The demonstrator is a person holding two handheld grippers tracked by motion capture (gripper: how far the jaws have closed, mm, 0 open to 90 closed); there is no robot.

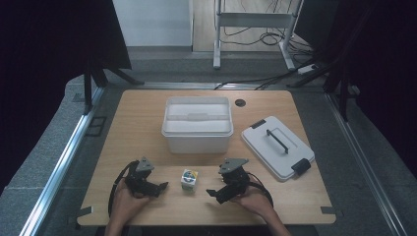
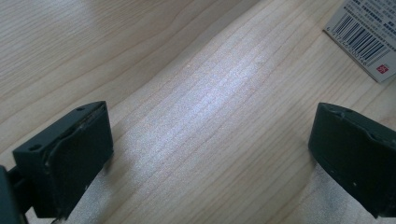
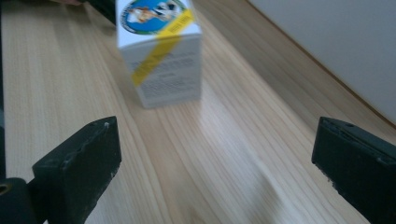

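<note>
Barely begun: box [image 1: 189, 179] upright on desk [image 1: 137, 132] between left tongs [image 1: 163, 187] and right tongs [image 1: 210, 193], both spread, gripping nothing; bin [image 1: 197, 129] open, lid [image 1: 277, 146] aside; grasping and binning seemingly left

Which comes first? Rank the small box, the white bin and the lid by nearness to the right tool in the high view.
1. Small box: just to the left of the right tool, at the table's front.
2. Lid: lying flat, behind and to the right.
3. White bin: at the table's middle, farthest back.
</note>
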